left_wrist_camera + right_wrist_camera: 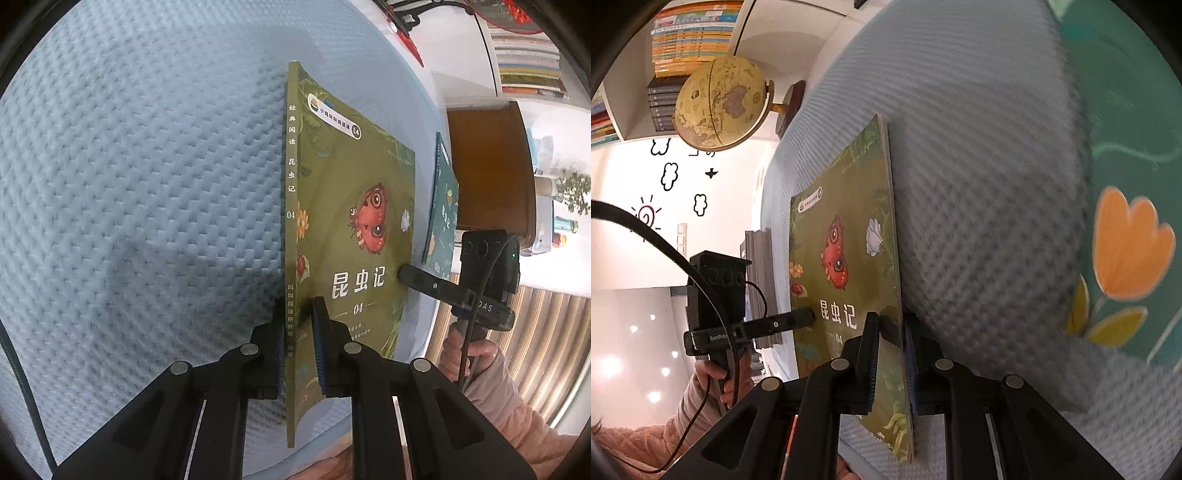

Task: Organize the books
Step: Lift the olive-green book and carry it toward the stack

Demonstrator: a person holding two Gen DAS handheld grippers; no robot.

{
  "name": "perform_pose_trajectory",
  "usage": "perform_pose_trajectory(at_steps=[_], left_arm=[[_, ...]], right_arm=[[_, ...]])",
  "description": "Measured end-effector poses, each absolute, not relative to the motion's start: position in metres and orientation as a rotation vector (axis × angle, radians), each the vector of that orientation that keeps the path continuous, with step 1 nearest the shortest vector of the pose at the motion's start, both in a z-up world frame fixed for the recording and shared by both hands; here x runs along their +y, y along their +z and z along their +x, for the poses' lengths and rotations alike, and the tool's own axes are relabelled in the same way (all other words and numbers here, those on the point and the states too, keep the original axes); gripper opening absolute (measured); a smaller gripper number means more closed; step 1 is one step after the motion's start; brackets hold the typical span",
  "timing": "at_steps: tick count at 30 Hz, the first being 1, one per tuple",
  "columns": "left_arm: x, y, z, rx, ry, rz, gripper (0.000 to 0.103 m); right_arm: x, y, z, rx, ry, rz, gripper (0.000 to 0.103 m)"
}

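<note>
Left wrist view: both the left claw (pixel 297 343) and right claw (pixel 890 354) are pinching opposite edges of the green insect book (pixel 351 221), so uneven pulling could bend the cover or slip it onto the blue bedspread (pixel 147 184).

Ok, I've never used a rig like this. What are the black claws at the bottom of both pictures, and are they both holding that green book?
Those claws are no robot: a person holds one hand-held gripper in each hand, each carrying a fisheye camera that looks along its two fingers. One picture comes from the left hand-held gripper, the other from the right hand-held gripper. Each also shows in the other's view, with the hand gripping its handle. Both are shut on one green book with a butterfly cover, the left at the spine, the right at the opposite edge. Beneath is a light blue textured cover. A teal book lies beyond, and a globe stands by the shelves.
</note>
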State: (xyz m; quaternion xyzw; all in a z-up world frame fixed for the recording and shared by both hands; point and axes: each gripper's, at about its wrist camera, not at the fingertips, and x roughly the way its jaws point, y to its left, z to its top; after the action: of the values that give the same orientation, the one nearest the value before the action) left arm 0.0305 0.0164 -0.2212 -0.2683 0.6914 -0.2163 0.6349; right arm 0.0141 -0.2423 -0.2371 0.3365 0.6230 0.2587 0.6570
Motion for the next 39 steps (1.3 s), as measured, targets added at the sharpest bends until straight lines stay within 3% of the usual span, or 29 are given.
perform_pose_trajectory(at_steps=[9,16,39], left_arm=[[0.017,-0.216,0.023,1.565,-0.417,-0.641,0.015],[0.013,-0.184,0.008,1.545,-0.356,-0.508,0.013],[0.115,-0.112,-0.012,1.406,-0.261,-0.446,0.013]], right_arm=[[-0.215,-0.218,0.021,1.370,0.553,0.613,0.013],[-0.185,-0.170,0.012,1.290,0.640,0.504,0.010],[-0.073,-0.116,-0.011,1.133,0.759,0.496,0.010]])
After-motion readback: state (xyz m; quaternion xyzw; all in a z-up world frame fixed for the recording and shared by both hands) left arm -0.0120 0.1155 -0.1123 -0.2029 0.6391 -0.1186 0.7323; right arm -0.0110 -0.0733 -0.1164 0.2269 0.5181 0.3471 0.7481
